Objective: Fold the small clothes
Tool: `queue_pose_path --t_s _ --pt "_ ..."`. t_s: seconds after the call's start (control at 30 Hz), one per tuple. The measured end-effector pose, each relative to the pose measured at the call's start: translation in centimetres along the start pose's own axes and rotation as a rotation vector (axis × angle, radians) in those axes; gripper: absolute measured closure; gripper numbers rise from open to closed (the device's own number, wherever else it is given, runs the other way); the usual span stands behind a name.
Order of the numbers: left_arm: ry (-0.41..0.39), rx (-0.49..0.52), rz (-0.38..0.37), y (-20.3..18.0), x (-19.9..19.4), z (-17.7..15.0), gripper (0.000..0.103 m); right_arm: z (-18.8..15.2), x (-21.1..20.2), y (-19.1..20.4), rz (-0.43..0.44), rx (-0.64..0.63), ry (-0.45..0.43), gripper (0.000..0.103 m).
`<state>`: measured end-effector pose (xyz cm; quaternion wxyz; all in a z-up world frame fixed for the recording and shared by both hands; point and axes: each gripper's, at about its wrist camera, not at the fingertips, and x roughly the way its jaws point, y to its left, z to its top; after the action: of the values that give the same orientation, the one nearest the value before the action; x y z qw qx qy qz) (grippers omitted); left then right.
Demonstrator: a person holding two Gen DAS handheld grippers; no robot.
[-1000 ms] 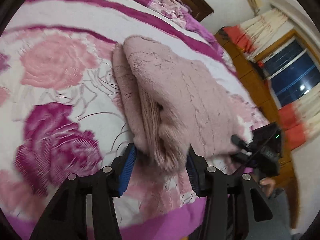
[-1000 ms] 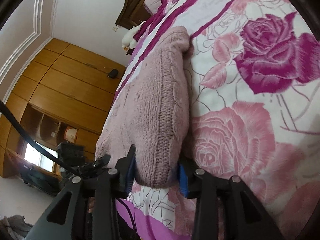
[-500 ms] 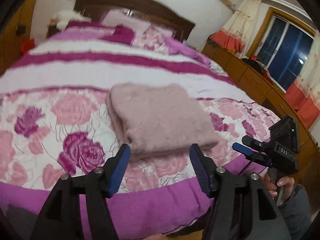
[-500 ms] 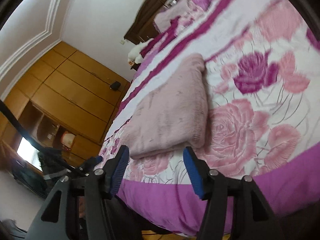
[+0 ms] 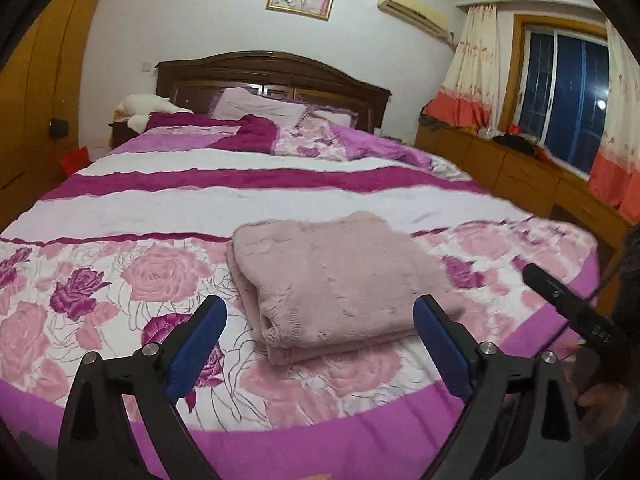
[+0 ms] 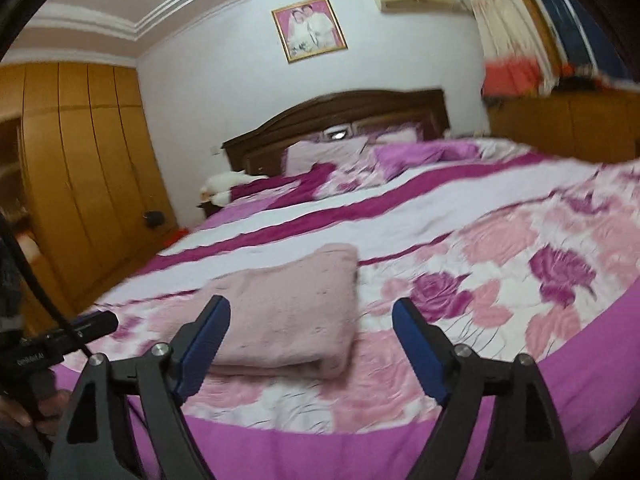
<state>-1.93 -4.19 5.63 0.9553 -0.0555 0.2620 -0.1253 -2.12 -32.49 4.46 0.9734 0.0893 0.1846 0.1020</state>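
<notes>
A folded pale pink knit sweater (image 5: 340, 276) lies flat near the foot of the bed on the rose-patterned bedspread (image 5: 120, 288). It also shows in the right wrist view (image 6: 288, 316). My left gripper (image 5: 320, 320) is open and empty, pulled back from the sweater's near edge, off the foot of the bed. My right gripper (image 6: 312, 320) is open and empty, also back from the sweater. The right gripper's body (image 5: 572, 312) shows at the right of the left wrist view.
The bed has pillows (image 5: 260, 110) and a dark wooden headboard (image 5: 272, 76) at the far end. A wooden wardrobe (image 6: 80, 168) stands on the left, low wooden cabinets (image 5: 520, 172) and a curtained window (image 5: 560, 96) on the right.
Both grippers let go of the sweater, opened wide and drew back from the bed. The sweater now lies folded and flat on the bedspread.
</notes>
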Motion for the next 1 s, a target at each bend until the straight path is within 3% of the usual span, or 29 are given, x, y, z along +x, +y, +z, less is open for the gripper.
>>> queue_pose_path --t_s 0.17,0.27,0.37,1.0 --pt "0.001 0.043 0.046 0.3 3.6 -1.9 0.027 -2.5 1.8 0.6 -0.027 -0.102 0.008 0.0" --pt "-0.017 0.021 0.049 1.1 4.5 -3.2 0.027 -3.6 3.2 1.4 -0.049 -0.168 0.054 0.0" --pt "0.013 0.026 0.088 1.5 5.8 -3.8 0.027 -4.1 3.8 2.6 -0.058 -0.215 0.057 0.0" --pt "0.05 0.013 0.065 2.0 6.7 -3.9 0.027 -4.4 3.8 2.6 -0.085 -0.196 0.09 0.0"
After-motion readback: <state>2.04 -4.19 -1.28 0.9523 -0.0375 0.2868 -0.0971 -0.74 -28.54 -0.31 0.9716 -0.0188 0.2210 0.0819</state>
